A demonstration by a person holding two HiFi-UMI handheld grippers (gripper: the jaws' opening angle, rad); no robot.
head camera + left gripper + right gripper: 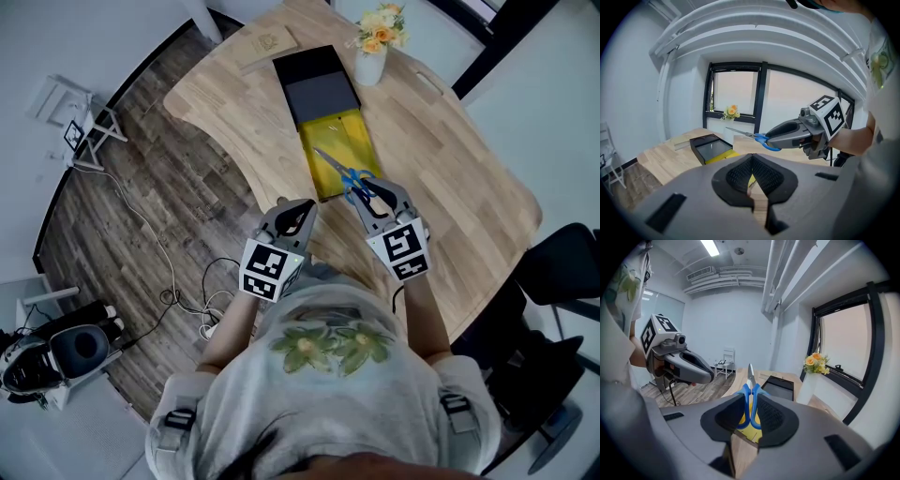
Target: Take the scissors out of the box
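One pair of blue-handled steel scissors (354,175), clamped in the right gripper (375,194) above the near end of one open yellow box (330,141). One left gripper (298,214): jaws together, empty. One white flower vase (371,64), far side.

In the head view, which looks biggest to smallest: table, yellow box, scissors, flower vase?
1. table
2. yellow box
3. flower vase and scissors look alike; the scissors, held in the right gripper nearer the camera, can't be ranked.
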